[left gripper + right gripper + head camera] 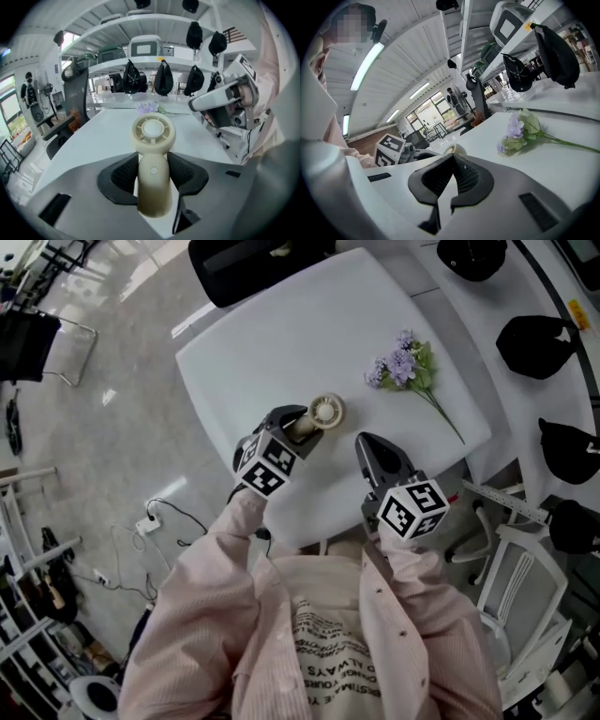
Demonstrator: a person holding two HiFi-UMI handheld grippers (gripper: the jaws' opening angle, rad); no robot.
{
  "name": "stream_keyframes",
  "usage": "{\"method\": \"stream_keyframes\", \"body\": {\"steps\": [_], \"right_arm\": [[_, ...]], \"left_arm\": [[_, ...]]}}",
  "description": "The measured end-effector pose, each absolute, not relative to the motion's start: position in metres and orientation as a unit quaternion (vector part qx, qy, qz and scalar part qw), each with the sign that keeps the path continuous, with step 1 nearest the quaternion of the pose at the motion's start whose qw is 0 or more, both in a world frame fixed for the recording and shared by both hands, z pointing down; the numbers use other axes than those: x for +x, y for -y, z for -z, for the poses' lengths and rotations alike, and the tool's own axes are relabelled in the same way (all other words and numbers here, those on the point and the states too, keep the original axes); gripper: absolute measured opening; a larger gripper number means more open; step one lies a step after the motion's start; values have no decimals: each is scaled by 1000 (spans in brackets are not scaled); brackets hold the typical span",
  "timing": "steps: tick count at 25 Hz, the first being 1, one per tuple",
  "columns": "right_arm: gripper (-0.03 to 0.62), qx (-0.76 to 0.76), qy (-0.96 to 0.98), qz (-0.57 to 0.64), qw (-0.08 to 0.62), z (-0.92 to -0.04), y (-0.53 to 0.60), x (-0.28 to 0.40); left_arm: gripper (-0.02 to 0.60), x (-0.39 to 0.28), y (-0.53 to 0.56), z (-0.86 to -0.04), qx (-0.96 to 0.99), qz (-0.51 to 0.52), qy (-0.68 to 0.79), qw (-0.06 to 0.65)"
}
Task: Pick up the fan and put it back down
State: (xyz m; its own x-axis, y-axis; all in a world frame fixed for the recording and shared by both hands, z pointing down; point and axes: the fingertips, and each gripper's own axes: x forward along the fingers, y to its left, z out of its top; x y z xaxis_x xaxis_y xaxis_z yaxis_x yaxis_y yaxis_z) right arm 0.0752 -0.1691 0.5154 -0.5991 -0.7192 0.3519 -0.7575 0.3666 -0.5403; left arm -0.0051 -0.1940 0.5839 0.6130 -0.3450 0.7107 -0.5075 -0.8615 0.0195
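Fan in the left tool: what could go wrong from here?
1. The left tool grips the fan by its handle only, round head sticking out past the pads; it could pivot or slip on put-down.
2. The right tool, shut and empty, sits close beside it and might knock the fan.
3. The flowers lie nearby on the table; a far put-down could hit them.

I find only upside-down print on the person's shirt (pixel 323 652), too small for me to read.
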Motion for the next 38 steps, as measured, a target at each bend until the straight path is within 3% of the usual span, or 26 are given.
{"method": "stream_keyframes", "body": {"steps": [18, 38], "right_arm": [[0, 425, 870, -248, 18, -443, 169, 71], [0, 425, 884, -192, -6, -396, 182, 74]], "left_arm": [[186, -53, 166, -475, 873, -209, 423, 124], [186, -115, 154, -387, 833, -78, 541, 85]]}}
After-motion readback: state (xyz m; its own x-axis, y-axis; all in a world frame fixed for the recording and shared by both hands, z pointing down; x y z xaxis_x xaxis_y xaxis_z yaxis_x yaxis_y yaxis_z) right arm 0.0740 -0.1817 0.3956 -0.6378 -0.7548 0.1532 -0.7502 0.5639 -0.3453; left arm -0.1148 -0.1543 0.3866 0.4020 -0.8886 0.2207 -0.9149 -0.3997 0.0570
